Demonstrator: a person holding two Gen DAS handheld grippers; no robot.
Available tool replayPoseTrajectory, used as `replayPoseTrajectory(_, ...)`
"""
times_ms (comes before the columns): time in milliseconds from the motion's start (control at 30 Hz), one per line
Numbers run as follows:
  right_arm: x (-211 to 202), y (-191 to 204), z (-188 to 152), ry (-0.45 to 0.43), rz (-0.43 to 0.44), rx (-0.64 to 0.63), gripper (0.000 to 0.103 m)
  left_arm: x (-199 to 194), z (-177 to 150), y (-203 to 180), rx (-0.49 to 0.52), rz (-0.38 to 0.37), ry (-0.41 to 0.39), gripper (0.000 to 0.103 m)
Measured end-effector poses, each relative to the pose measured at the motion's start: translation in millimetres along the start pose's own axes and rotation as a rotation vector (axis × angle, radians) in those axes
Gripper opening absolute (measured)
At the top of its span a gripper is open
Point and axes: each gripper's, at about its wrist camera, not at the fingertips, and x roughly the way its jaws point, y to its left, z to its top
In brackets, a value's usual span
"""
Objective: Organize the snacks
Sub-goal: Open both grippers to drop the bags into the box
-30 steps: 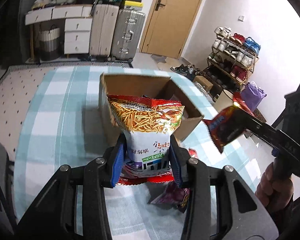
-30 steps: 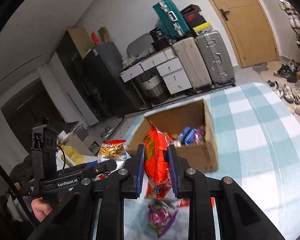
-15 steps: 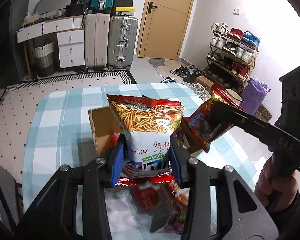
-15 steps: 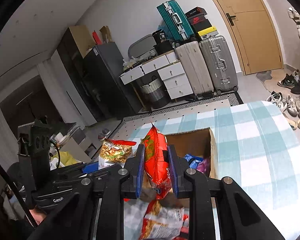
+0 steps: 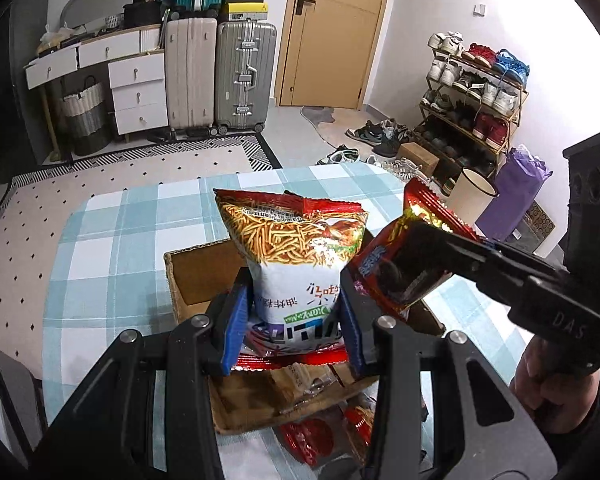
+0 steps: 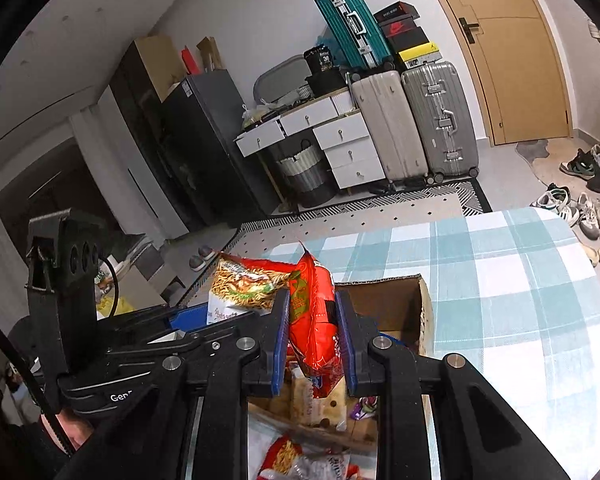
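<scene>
My left gripper (image 5: 292, 316) is shut on a white and red bag of fried noodle sticks (image 5: 296, 248), held upright over the open cardboard box (image 5: 188, 276) on the checked tablecloth. My right gripper (image 6: 313, 340) is shut on a red snack packet (image 6: 314, 320), also above the cardboard box (image 6: 396, 304). In the left wrist view the right gripper comes in from the right with its red packet (image 5: 400, 264) beside the noodle bag. In the right wrist view the noodle bag (image 6: 248, 284) shows at the left. Several snacks lie inside the box.
More snack packets (image 5: 320, 440) lie on the cloth in front of the box. The table (image 6: 520, 280) has bare checked cloth to the right of the box. Suitcases (image 5: 220, 76), drawers and a shoe rack (image 5: 472, 108) stand beyond the table.
Both grippers have moved forward with their packets, from in front of the box to over it. The box now lies close beneath them.
</scene>
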Motion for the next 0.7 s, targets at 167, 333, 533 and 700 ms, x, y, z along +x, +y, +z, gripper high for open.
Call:
replayPoseTrajectory(167,17,-7,-1,0.021,0.0,0.007,0.022,22,0,7,-0.003,-0.018,0.02,0.038)
replayPoseTrajectory(333,31,-15,-3,0.043,-0.04,0.009,0.029,33,1,14,-0.016,0.008,0.012,0.077)
replayPoseTrajectory(533,23,-26,-4,0.021,-0.068,0.037,0.045,25,-3,26,-0.035,0.047,-0.014,0.082)
replayPoseTrajectory(700,5,-28,-6,-0.005,-0.07,0.038,0.045,11,-11,30,-0.047,0.059,-0.022,0.082)
